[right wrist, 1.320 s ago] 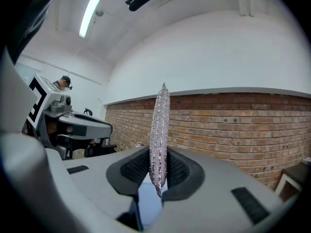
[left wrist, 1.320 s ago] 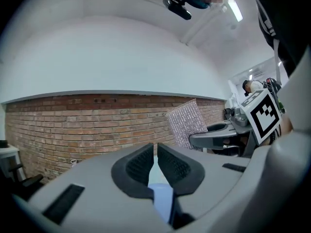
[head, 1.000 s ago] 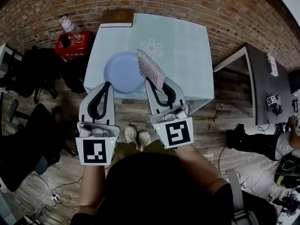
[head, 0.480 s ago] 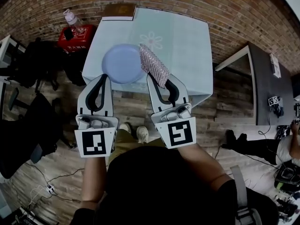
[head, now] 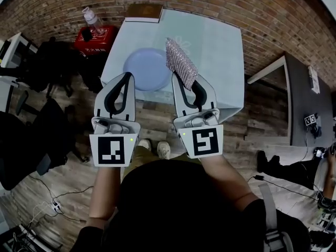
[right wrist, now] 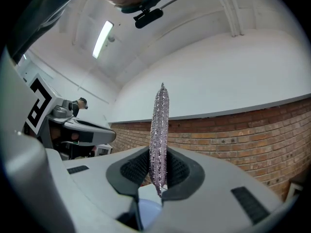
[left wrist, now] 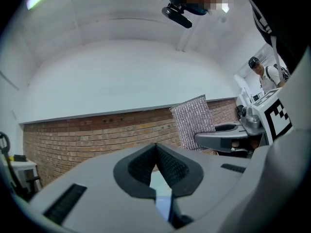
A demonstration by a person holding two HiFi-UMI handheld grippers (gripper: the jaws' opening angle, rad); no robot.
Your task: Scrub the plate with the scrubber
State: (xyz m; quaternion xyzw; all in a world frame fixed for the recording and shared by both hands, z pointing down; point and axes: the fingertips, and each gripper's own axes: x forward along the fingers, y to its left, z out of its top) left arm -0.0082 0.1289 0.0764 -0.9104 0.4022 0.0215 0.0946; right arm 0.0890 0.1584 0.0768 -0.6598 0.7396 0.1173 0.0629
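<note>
Done so far: the silvery, glittering mesh scrubber pad (head: 181, 62) is in the right gripper (right wrist: 159, 166), whose jaws pinch its lower edge so that it stands upright.
Left to do: by my reading all the scrubbing. The pad is up in the air, not on the plate.
Task's thing: the round pale-blue plate (head: 144, 70) lies flat on the light-blue table (head: 220, 51), near its front left edge and just ahead of both grippers.
Left gripper (left wrist: 156, 147): jaws closed together on nothing, hanging near the plate's front rim.
Plates: one.
Scrubbers: one.
Grippers: two.
Tables with a plate: one.
Beside the table: one red case (head: 94, 35) with one clear bottle (head: 92, 19) on it.
</note>
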